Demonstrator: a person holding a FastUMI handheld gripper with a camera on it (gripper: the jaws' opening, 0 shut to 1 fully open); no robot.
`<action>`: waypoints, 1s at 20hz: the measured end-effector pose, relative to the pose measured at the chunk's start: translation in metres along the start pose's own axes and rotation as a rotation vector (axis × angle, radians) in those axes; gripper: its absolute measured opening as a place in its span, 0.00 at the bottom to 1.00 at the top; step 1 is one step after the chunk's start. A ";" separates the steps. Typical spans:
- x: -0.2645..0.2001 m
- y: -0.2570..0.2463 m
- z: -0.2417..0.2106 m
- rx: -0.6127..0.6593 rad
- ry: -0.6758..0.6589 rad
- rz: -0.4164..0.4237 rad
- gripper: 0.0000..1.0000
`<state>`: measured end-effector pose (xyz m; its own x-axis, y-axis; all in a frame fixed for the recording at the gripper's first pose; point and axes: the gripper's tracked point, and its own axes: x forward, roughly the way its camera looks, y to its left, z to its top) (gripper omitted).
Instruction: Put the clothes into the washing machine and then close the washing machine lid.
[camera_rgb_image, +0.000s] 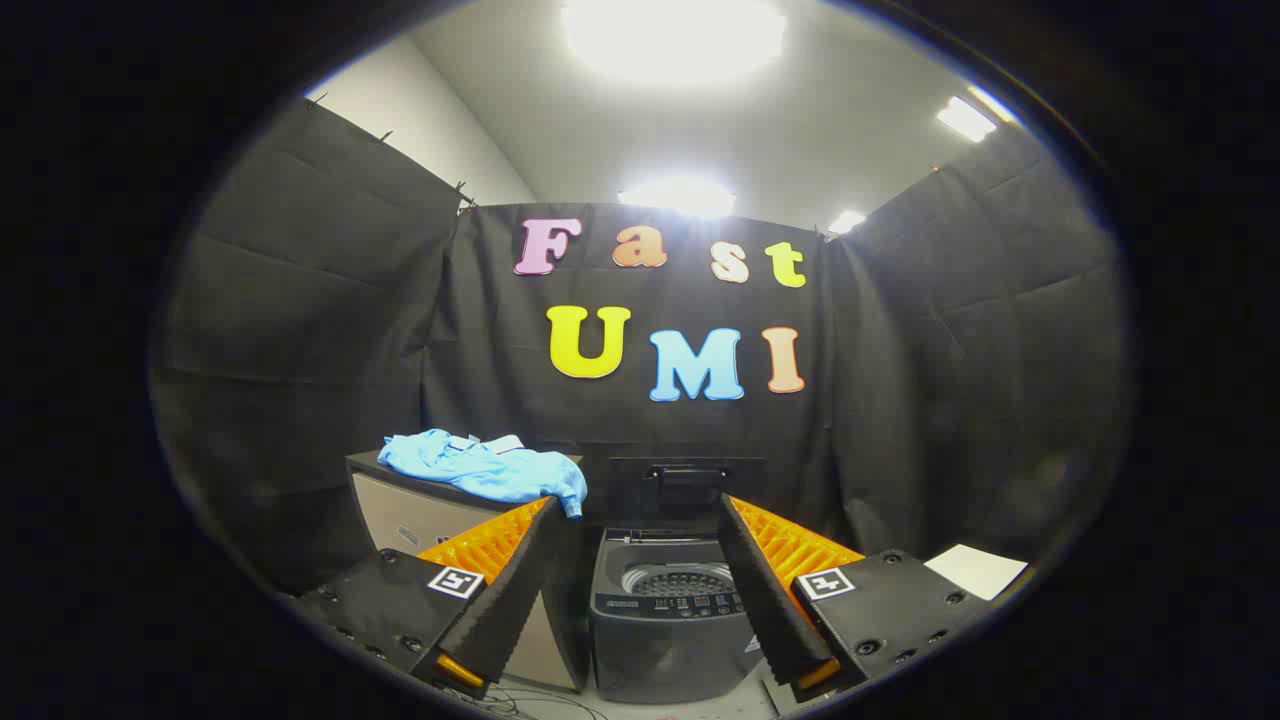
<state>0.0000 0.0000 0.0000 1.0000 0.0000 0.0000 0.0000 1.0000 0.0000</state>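
Note:
A light blue garment (487, 469) lies crumpled on top of a cabinet (405, 515), one corner hanging over the cabinet's right edge. To the right of the cabinet stands a small dark grey washing machine (668, 610) with its lid (686, 487) raised upright at the back, so the drum (680, 581) shows. My gripper (640, 530) is open and holds nothing. Its orange-and-black fingers (520, 570) frame the machine, which stands well beyond them. The garment is ahead of the left finger, farther back.
Black cloth walls close the booth on three sides. A white sheet (975, 570) lies beyond the right finger. Cables (530, 700) run over the floor in front of the cabinet and machine.

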 end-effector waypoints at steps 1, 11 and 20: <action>0.001 0.002 0.002 0.000 -0.007 0.004 0.98; -0.010 -0.012 -0.010 0.040 0.021 -0.024 0.98; -0.024 -0.022 -0.015 0.058 0.030 -0.030 0.98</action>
<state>-0.0235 -0.0217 -0.0145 0.9991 -0.0288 -0.0309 0.0305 0.9979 0.0574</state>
